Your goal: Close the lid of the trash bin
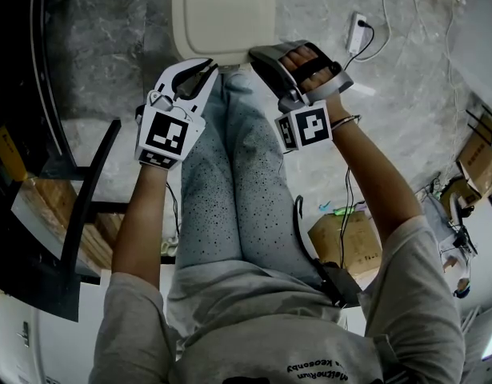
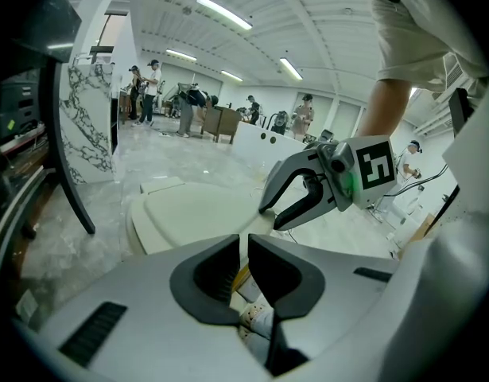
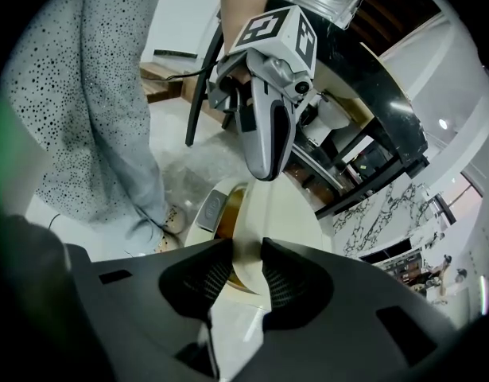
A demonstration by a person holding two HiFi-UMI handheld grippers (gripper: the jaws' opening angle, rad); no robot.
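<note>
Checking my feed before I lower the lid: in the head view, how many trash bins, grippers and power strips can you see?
trash bin: 1
grippers: 2, the left gripper and the right gripper
power strip: 1
total: 4

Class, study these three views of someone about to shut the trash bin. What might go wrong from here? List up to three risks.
1. The lid looks partly raised, with a brown gap beside it. Its edge lines up between the open jaws of the right claw, so it may slip off or slam.
2. The left claw hovers close beside the right one; they might collide.
3. The bin stands on a glossy floor; pushing may slide it.
</note>
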